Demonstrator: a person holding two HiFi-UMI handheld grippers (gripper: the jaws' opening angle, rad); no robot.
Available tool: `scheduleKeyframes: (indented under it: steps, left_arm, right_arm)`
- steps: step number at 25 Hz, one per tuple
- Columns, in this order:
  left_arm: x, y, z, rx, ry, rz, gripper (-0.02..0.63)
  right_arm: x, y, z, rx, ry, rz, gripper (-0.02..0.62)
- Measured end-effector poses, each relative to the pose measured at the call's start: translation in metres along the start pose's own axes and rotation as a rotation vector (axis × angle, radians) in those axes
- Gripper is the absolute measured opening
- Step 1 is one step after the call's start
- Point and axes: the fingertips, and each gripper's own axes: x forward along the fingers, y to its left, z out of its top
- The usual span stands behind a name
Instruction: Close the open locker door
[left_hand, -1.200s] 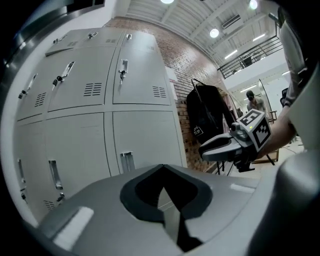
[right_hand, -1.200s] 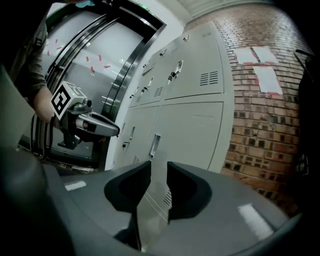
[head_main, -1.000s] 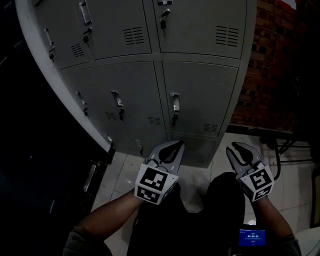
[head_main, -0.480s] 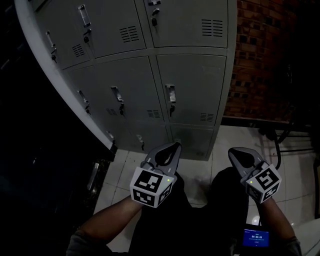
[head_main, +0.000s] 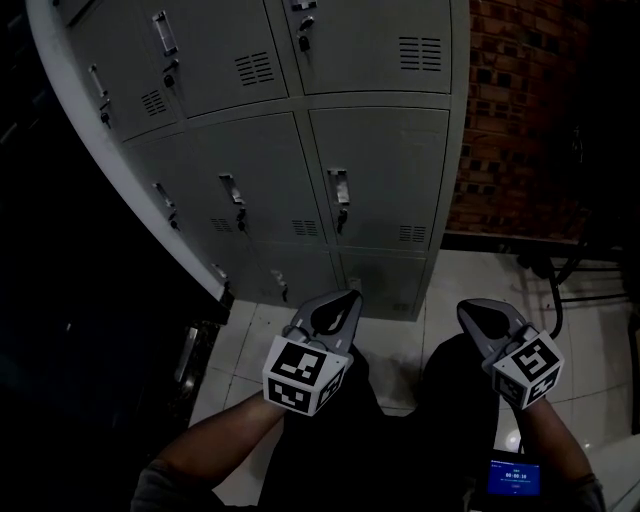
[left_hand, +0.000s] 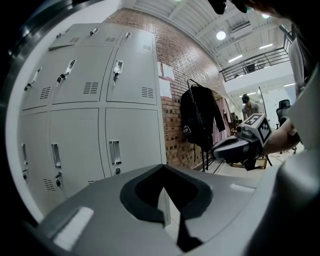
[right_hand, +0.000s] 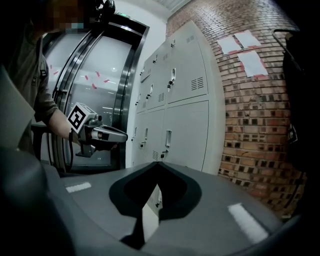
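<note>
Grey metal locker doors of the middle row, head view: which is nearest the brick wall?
The rightmost grey door: only its right edge lies beside the red brick wall.

This looks like the locker corner of a large industrial-style building, perhaps a workshop hall or a lab. Grey steel lockers (head_main: 300, 150) with vents and keyed handles fill the upper middle of the head view. A bare brick wall (head_main: 520, 120) stands at upper right, above a white tiled floor (head_main: 450, 290). In the left gripper view, dark garments (left_hand: 200, 120) hang right of centre, with a railed mezzanine (left_hand: 250, 65) and ceiling lamps (left_hand: 221, 35) at upper right.
</note>
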Motion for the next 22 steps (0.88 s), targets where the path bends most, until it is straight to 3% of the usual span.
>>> scheduleKeyframes:
  steps: [15,22]
  left_arm:
    - [0.003,-0.004,-0.009,-0.007,0.018,-0.025,-0.003]
    - [0.006,0.005,-0.008,-0.003,-0.017,-0.011,-0.003]
  right_arm:
    - [0.0,-0.008,-0.009,0.035,0.017,-0.037,0.005]
    - [0.016,-0.01,-0.016,0.027,-0.002,-0.024,0.005]
